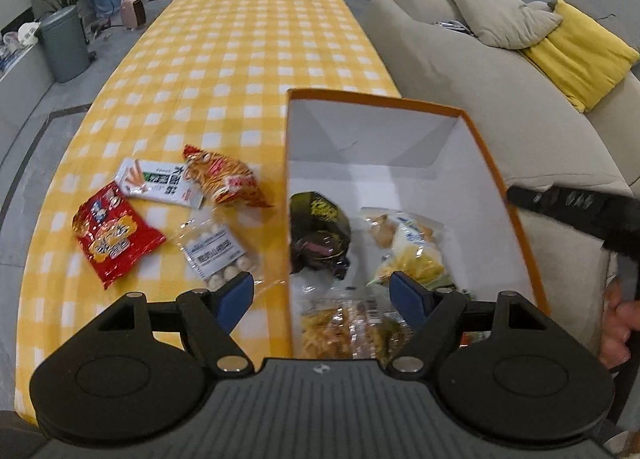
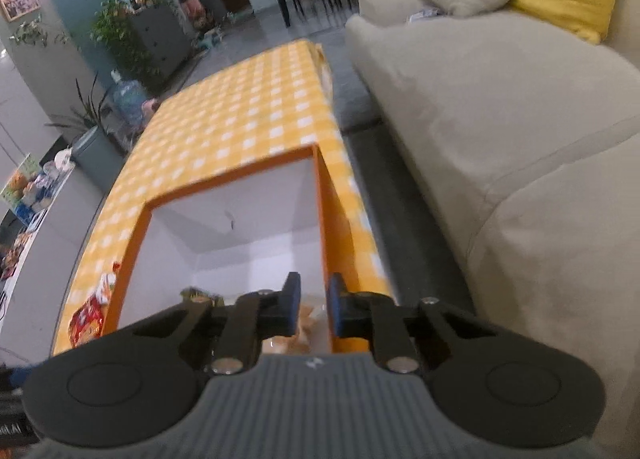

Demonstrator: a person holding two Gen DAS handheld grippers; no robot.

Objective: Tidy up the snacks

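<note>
Yellow-and-white checked tabletop (image 1: pixel 248 59) carries everything; beige sofa (image 1: pixel 480 71) runs along its right side.

Orange-rimmed cardboard box with white interior (image 1: pixel 404 99) sits at the tabletop's near right corner, long axis running away from the cameras. Already inside: dark crinkled wrapper (image 1: pixel 320 235), pale yellow-and-white bag (image 1: pixel 412 247), clear pack of golden crisps (image 1: pixel 344 327) at the near end.

Four snacks not yet boxed lie on the cloth just left of the box's left wall: red foil packet (image 1: pixel 116 235), white flat pack with stick biscuits printed on it (image 1: pixel 160 183), orange striped bag (image 1: pixel 224 179), clear pouch of white round sweets (image 1: pixel 220 255).

Key relation: the clear pouch is nearest, ahead and slightly left of the left tool (image 1: pixel 322 295), its long axis diagonal, near end almost under the left blue pad. Judgement: the left tool is better placed for the next pick; transfer would go rightward over the box wall.

Left tool: jaws spread wide, nothing between them. Right tool (image 2: pixel 314 307): jaws partly apart, empty, straddling the box's right wall line, hovering over the box's near end.

Hard to read: both views motion-blurred; package text illegible. In the right wrist view only a sliver of the red packet shows; box contents are mostly hidden behind the tool.
</note>
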